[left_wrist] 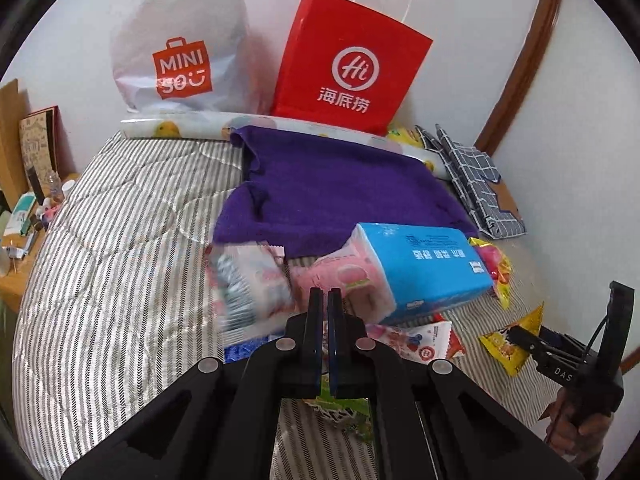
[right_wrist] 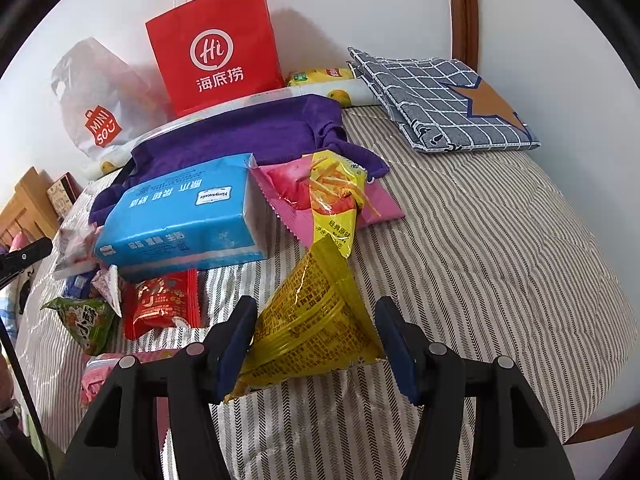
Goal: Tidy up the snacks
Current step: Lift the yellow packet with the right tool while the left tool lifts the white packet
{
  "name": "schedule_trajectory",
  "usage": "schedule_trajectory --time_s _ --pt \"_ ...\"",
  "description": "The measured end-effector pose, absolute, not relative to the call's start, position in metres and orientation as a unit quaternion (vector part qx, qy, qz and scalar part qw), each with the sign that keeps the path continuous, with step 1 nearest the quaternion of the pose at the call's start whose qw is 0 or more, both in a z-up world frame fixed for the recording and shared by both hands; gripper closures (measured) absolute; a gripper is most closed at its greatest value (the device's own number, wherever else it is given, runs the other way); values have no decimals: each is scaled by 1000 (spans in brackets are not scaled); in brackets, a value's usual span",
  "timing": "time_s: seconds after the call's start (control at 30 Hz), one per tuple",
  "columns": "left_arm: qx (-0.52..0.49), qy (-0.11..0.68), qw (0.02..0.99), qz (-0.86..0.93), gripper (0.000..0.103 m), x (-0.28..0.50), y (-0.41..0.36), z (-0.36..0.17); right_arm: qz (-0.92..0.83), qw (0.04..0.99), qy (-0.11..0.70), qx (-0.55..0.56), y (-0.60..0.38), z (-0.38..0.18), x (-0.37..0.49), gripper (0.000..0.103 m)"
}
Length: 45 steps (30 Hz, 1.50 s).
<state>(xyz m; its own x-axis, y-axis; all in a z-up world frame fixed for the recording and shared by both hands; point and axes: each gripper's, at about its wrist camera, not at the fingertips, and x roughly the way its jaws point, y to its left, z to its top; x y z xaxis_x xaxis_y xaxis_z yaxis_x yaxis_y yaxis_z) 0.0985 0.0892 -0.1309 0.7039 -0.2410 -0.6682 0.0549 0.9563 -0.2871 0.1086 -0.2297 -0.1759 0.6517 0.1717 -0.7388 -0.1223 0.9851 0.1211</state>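
My left gripper (left_wrist: 324,296) is shut, empty as far as I can tell, above a green snack packet (left_wrist: 340,410) that lies under its frame. A blurred clear-and-pink packet (left_wrist: 248,284) is just left of it. My right gripper (right_wrist: 316,320) is open, its fingers on either side of a yellow triangular snack bag (right_wrist: 316,316); touching or not, I cannot tell. The same bag shows in the left wrist view (left_wrist: 510,344). A blue tissue pack (right_wrist: 184,216), a red packet (right_wrist: 160,300), a pink packet (right_wrist: 288,188) and a fries bag (right_wrist: 336,192) lie beyond.
A purple towel (left_wrist: 340,188) covers a box on the striped bedspread (left_wrist: 112,248). A red paper bag (left_wrist: 348,64) and a white Miniso bag (left_wrist: 176,44) stand at the wall. A folded checked cloth (right_wrist: 440,96) lies at the right. A cluttered bedside table (left_wrist: 24,220) is on the left.
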Motion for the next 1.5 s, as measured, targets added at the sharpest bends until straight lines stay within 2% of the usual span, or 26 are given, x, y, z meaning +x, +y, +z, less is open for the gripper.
schedule_trajectory --time_s 0.6,0.7,0.97,1.03,1.1,1.13,1.33,1.4,1.5 --pt "-168 407 895 -72 101 102 108 -153 88 911 401 37 -231 -171 105 45" --pt "-174 412 892 -68 101 101 114 -158 93 914 393 33 -228 -166 103 50" --pt "-203 412 886 -73 100 98 126 -164 102 912 397 23 -221 -166 104 50" --pt "-205 407 887 -69 90 98 126 -161 109 909 401 28 -222 -167 103 49" --pt "-207 398 891 -66 59 99 126 -156 113 906 406 34 -225 -166 102 39" --pt "-206 393 894 -63 56 101 126 -153 116 905 407 35 -226 -166 102 33" --pt "-147 386 910 -18 39 119 116 -142 113 908 403 19 -232 -167 94 26" --pt "-106 403 909 23 37 127 110 -148 118 906 406 17 -233 -170 90 21" --pt "-69 426 900 57 36 137 102 -161 119 905 409 2 -231 -175 87 19"
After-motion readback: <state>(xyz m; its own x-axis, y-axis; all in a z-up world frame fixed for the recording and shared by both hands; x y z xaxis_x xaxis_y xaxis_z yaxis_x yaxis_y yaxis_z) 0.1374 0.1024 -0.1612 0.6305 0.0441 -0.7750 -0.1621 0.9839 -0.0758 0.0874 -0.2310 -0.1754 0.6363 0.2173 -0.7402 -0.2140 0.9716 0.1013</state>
